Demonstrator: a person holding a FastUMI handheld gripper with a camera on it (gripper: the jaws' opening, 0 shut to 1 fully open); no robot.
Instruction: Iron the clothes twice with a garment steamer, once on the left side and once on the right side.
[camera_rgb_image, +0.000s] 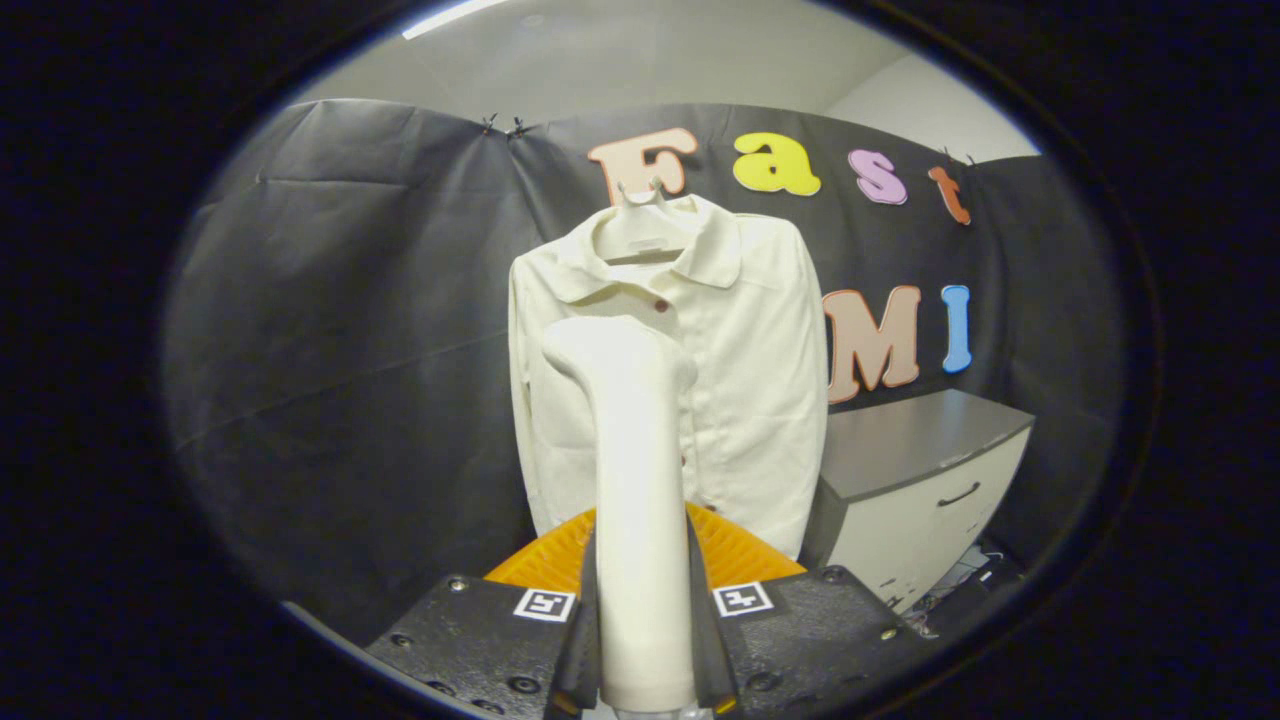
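A camera mounted on a hand-held gripper looks forward along its two fingers toward a hanging garment. The fingers sit close together and pinch the handle of a cream-white garment steamer, one finger pressing on each side of the handle. The steamer stands upright between the fingers, rising away from the camera, and its rounded head tips slightly to the left at the top. The gripper is held level and points straight ahead at the garment.

Beyond the steamer, a cream-white shirt hangs on a pale hanger against the dark cloth wall of the booth. The shirt faces the camera, collar open, with a small dark button at the neck. The steamer's head lines up with the left half of the shirt's chest; whether it touches the fabric cannot be told.

An orange ribbed piece shows just behind the fingers, low in the scene. To the right of the shirt, farther back, stands a cabinet with a grey top and a white drawer front.
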